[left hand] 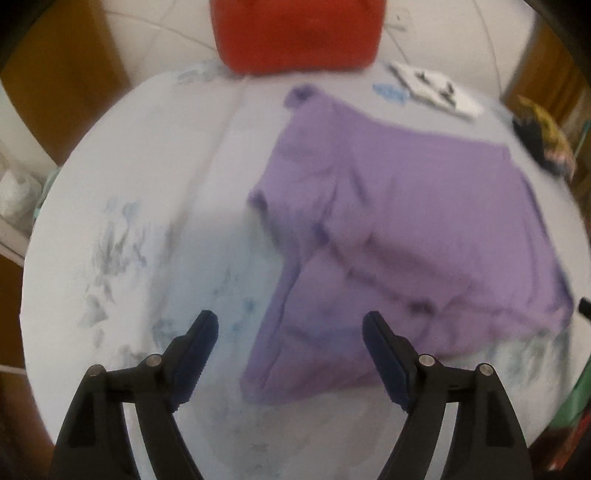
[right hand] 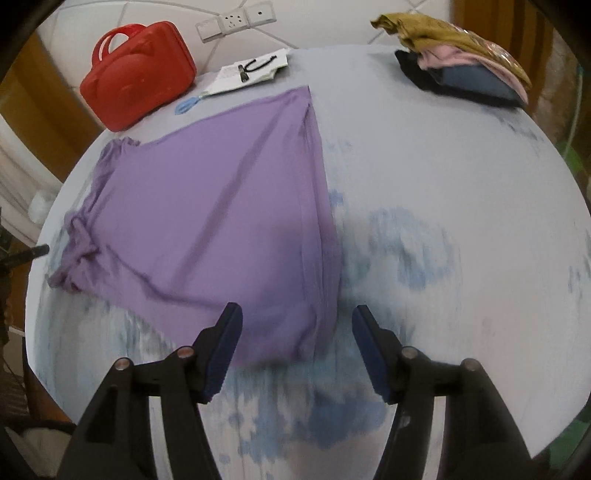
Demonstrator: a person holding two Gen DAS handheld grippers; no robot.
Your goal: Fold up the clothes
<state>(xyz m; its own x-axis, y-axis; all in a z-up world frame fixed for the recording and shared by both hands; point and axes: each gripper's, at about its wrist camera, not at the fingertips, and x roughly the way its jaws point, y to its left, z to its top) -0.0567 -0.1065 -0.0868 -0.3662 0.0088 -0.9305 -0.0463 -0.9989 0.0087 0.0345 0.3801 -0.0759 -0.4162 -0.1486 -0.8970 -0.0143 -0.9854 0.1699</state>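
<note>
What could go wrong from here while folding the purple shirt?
1. The shirt is already partly folded; a shallow pinch might lift only the top layer and undo the fold.
2. The left gripper and right gripper hang open over different edges; uneven pulls may skew it.
3. Scissors and papers lie close beside its far edge, so a swinging fold could drag them.

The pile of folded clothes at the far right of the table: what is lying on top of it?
On the pile of folded clothes lies a crumpled mustard-yellow garment, over a pink layer and dark blue and black ones. What lies under the pile is hidden.
</note>
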